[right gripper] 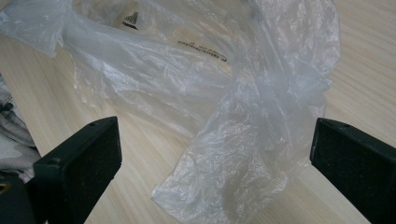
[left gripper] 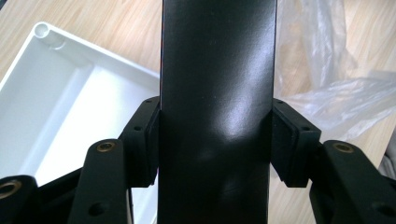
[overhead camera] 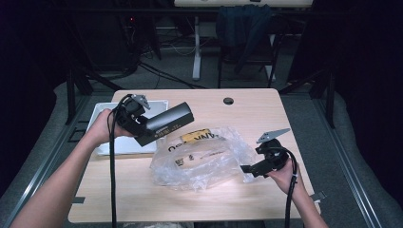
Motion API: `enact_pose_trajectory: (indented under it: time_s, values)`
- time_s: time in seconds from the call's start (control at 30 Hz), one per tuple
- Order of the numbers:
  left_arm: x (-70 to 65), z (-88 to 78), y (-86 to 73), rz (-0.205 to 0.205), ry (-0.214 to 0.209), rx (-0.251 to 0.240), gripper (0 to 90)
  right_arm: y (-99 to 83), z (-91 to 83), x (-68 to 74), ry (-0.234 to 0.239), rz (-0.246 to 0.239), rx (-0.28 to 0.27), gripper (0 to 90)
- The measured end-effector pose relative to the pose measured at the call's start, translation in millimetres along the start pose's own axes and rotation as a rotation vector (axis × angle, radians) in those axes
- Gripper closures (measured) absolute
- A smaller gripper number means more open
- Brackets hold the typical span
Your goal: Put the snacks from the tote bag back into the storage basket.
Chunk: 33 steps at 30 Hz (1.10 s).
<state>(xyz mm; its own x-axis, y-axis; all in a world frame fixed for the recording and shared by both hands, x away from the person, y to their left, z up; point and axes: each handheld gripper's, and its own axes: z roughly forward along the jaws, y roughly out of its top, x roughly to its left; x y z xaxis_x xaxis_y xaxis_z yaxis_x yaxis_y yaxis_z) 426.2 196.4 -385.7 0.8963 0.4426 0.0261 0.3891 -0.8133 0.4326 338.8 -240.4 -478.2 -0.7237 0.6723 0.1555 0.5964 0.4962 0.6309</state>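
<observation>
Left claw (left gripper: 215,140) clamping black box (left gripper: 217,70), tray (left gripper: 56,93) beside

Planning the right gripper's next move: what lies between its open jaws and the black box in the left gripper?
The crumpled clear plastic bag on the table, seen in the high view, lies between the right gripper and the black box.

A smooth black box (left gripper: 215,107) with a soft satin sheen is seen. The bag (right gripper: 224,107) is made of thin, clear, crinkled plastic. The tray (left gripper: 60,93) is formed of glossy white plastic, and the table (overhead camera: 142,194) is surfaced in pale matt wood grain.
</observation>
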Motion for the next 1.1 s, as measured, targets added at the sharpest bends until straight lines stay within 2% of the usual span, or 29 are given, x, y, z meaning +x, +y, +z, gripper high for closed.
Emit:
enact_pose_trajectory:
  time_s: [0.4,0.63,0.7,1.1]
  values:
    - [15.7,-16.7,-16.3,-0.023,0.036,-0.011,43.4,-1.5,-2.8,-2.1,-0.025,0.000,0.000,0.0]
    - [26.0,-20.7,-29.8,-0.048,0.046,-0.013,43.3,-1.3,-2.0,-2.9,-0.025,-0.008,0.008,0.0]
    - [27.7,-20.9,-32.2,-0.050,0.054,-0.003,43.3,-1.4,-2.0,-2.6,-0.029,-0.006,0.007,0.0]
    - [41.9,-25.6,-50.7,-0.073,0.076,-0.010,43.3,-1.2,-3.2,-2.4,-0.034,-0.007,0.007,0.0]
